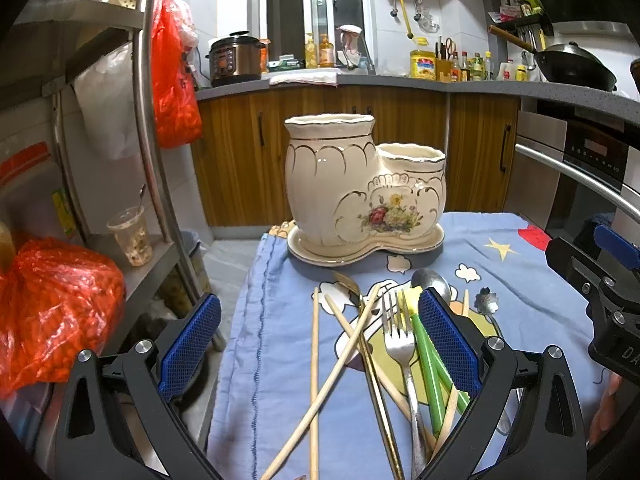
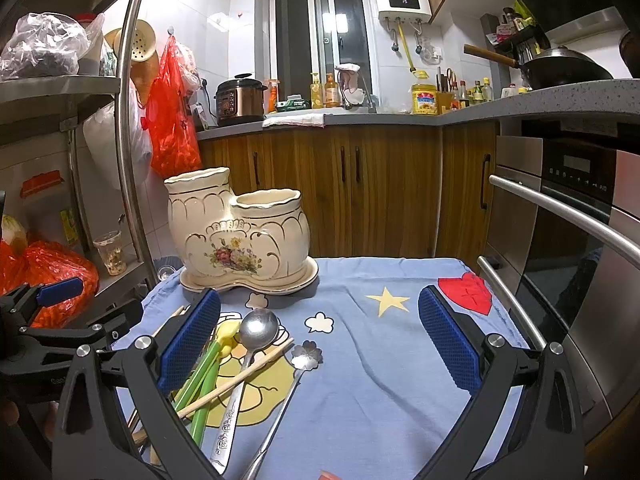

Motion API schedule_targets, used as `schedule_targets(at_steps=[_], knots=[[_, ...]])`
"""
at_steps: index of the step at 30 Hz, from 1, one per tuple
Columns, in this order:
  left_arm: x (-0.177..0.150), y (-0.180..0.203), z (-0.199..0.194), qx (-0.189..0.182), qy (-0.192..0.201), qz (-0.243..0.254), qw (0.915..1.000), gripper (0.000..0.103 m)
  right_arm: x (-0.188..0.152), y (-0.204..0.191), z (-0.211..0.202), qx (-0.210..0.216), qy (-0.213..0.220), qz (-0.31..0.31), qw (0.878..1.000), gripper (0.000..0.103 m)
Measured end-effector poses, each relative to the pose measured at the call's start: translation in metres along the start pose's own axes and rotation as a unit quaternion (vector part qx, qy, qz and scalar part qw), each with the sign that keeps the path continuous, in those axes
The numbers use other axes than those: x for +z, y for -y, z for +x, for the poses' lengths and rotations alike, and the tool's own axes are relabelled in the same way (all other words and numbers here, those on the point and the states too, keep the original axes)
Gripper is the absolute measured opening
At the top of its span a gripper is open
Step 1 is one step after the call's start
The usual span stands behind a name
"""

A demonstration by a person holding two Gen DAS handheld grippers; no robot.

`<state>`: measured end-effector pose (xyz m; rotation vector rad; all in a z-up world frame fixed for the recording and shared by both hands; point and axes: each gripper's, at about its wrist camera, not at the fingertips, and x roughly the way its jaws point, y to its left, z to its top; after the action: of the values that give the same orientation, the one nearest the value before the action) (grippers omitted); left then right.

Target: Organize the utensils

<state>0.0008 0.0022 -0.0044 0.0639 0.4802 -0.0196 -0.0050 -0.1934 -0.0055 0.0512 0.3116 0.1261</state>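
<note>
A cream ceramic utensil holder (image 1: 362, 188) with two openings and a flower print stands on its saucer at the far end of the blue cloth; it also shows in the right wrist view (image 2: 240, 236). A pile of utensils lies in front of it: wooden chopsticks (image 1: 316, 368), a steel fork (image 1: 400, 344), green chopsticks (image 1: 430, 364) and a spoon (image 1: 430, 282). My left gripper (image 1: 320, 344) is open over the pile. My right gripper (image 2: 320, 344) is open above the cloth, with a round spoon (image 2: 258, 330), a flower-ended spoon (image 2: 306, 354) and green chopsticks (image 2: 204, 376) by its left finger.
A metal shelf rack (image 1: 148, 120) with red bags (image 1: 56, 308) and a plastic cup (image 1: 132, 236) stands at the left. An oven with a steel handle (image 2: 560, 208) is at the right. Wooden cabinets (image 2: 380, 188) and a cluttered counter lie behind.
</note>
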Motion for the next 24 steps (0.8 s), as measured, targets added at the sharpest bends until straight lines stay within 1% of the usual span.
schedule_targets(at_steps=[24], knots=[[-0.0015,0.0007,0.0025,0.000,-0.002,-0.002,1.0000,0.098,-0.0020,0.0003,0.0020,0.001,-0.003,-0.001,1.000,0.098]])
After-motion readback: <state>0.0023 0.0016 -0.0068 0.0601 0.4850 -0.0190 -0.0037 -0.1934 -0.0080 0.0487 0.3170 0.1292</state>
